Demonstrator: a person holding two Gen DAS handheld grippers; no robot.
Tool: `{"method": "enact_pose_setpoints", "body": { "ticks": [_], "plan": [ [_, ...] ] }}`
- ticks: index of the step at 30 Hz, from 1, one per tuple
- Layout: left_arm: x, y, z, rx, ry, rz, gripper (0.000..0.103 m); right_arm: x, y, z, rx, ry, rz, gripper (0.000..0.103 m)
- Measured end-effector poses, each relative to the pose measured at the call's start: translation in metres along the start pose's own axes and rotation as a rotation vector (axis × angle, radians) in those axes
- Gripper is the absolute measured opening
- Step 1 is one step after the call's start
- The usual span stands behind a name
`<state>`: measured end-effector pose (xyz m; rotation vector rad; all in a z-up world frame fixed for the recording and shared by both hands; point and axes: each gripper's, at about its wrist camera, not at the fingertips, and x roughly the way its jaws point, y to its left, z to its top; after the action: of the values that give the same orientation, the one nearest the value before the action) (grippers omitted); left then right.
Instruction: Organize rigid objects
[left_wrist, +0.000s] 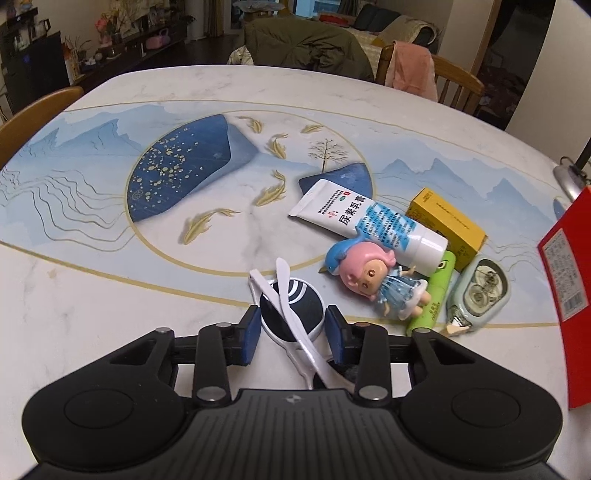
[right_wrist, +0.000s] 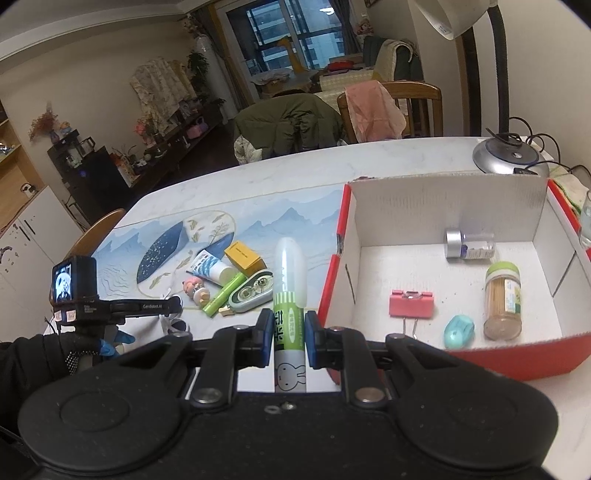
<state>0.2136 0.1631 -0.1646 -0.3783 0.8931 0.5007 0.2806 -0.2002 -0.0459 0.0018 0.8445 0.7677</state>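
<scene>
The table (right_wrist: 280, 177) carries a red box (right_wrist: 461, 362) with white inner walls, standing at its right end. Inside already lie a toothpick jar (right_wrist: 503, 301), a small clear bottle (right_wrist: 470, 245), a pink binder clip (right_wrist: 410, 303) and a little teal piece (right_wrist: 459, 331), so part of the sorting looks done.

Left on the table is a cluster: a cream tube (left_wrist: 369, 223), a yellow carton (left_wrist: 445, 223), a doll (left_wrist: 373, 280), a correction-tape dispenser (left_wrist: 480, 291) and a green stick (left_wrist: 432, 295).

The right gripper (right_wrist: 289, 334) has its jaws clamped on a green-labelled glue stick (right_wrist: 289, 295), held just left of the box, not yet over it.

The left gripper (left_wrist: 292, 328) has its jaws around a small round mirror (left_wrist: 291, 314) crossed by white plastic tools (left_wrist: 291, 295); they seem to press its rim, though that is hard to confirm.
</scene>
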Motion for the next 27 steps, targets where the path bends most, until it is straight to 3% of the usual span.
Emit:
{"method": "enact_pose_setpoints", "body": {
  "ticks": [1,2,8,17,27],
  "plan": [
    [-0.002,0.001,-0.001,-0.001,-0.007,-0.011,0.029,0.0,-0.002,0.001,-0.003,-0.002,0.006,0.017],
    [-0.005,0.0,-0.002,0.003,-0.012,-0.025,0.015,-0.001,-0.004,0.003,-0.005,-0.003,0.01,0.017],
    [-0.016,-0.002,-0.011,0.008,-0.031,-0.066,0.007,-0.003,-0.015,0.008,-0.02,-0.012,0.037,0.017],
    [-0.037,-0.011,-0.026,0.016,-0.045,-0.118,0.006,-0.008,-0.028,0.015,-0.033,-0.031,0.062,0.017],
    [-0.083,-0.039,-0.021,0.061,-0.111,-0.208,0.005,-0.021,-0.056,0.022,-0.013,-0.074,0.031,0.017]
  ]
}}
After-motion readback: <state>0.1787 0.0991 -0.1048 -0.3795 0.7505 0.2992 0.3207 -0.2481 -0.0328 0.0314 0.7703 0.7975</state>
